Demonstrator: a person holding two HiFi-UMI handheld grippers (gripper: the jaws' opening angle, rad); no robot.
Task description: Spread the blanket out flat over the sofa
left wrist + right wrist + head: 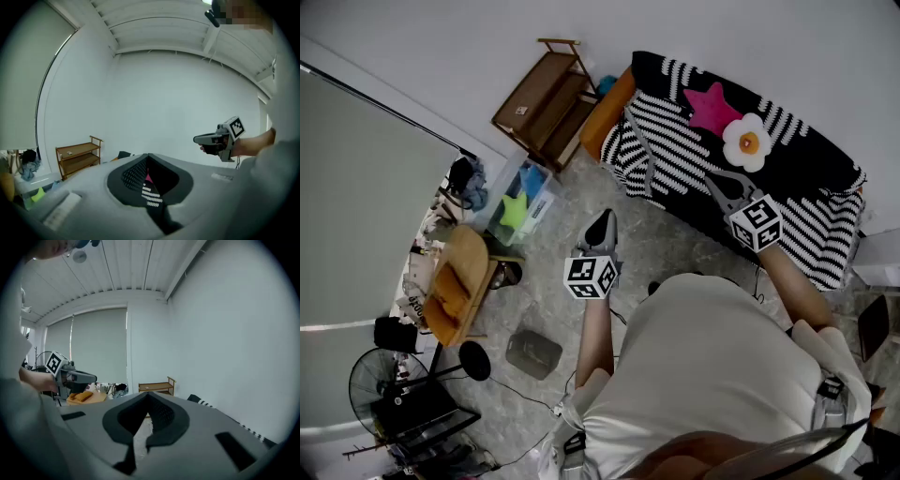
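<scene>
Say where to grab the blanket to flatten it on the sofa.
I'd take the blanket by its hanging hem at the rumpled end next to the sofa's bare orange arm, coming from the floor side. The cloth bunches there and hangs off the seat front, giving the jaws an edge; star and flower pillows weigh the back down.

This is a lived-in room of a home. A sofa (607, 120) draped with a striped blanket (670, 141) stands by the wall, beside a wooden shelf (546, 103). A roller blind (356, 187), a standing fan (375, 380) and a storage box (523, 202) line the stone-look floor (661, 248).
</scene>
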